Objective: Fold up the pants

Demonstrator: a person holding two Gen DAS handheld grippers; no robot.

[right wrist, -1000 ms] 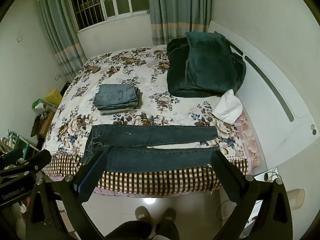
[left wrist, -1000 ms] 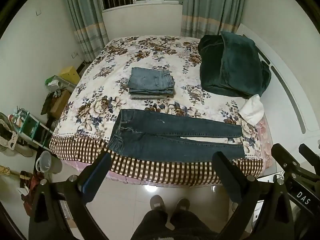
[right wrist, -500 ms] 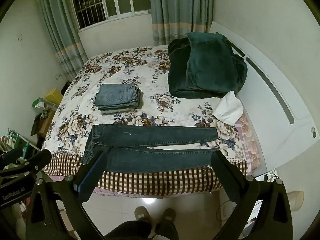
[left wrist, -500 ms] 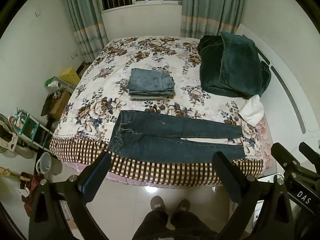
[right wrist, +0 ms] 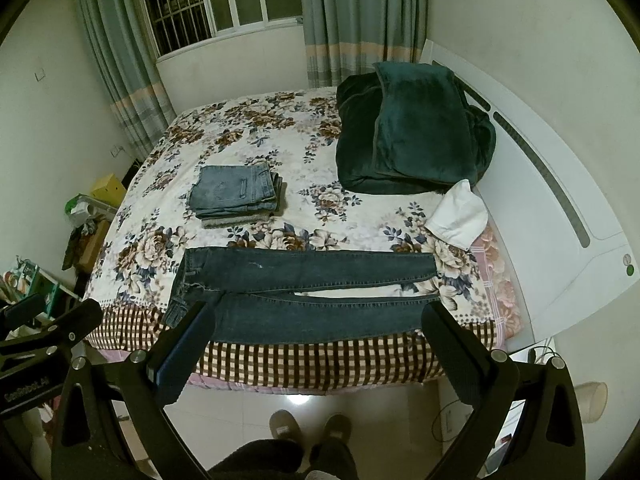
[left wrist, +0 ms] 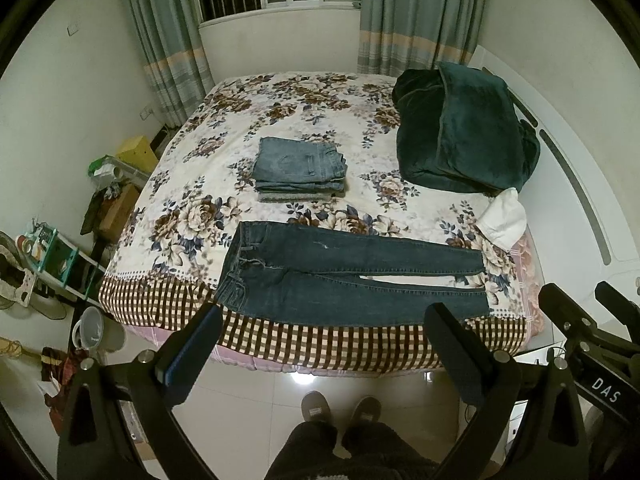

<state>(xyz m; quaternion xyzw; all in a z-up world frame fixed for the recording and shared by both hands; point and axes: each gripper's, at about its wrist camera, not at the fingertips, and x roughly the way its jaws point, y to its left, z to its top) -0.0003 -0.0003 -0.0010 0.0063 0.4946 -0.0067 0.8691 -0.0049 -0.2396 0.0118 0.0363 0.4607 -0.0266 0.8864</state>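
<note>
Dark blue jeans (left wrist: 344, 276) (right wrist: 304, 296) lie flat along the near edge of the flowered bed (left wrist: 208, 216) (right wrist: 360, 216), waistband to the left, both legs stretched to the right with a thin gap between them. My left gripper (left wrist: 322, 334) stands open above the floor, just short of the bed's checked edge, holding nothing. My right gripper (right wrist: 316, 330) is open too and empty, its fingers framing the near leg. The right gripper's body (left wrist: 588, 344) shows at the right of the left wrist view.
A stack of folded light jeans (left wrist: 300, 168) (right wrist: 236, 196) sits mid-bed behind the dark pair. A dark green blanket (left wrist: 460, 136) (right wrist: 412, 132) and a white cloth (left wrist: 504, 220) (right wrist: 458, 214) lie near the white headboard (right wrist: 552, 216). A person's feet (left wrist: 340, 406) stand on tiled floor; clutter lines the left wall.
Both views have crept slightly closer to the bed. The jeans and the open grippers are otherwise unchanged.
</note>
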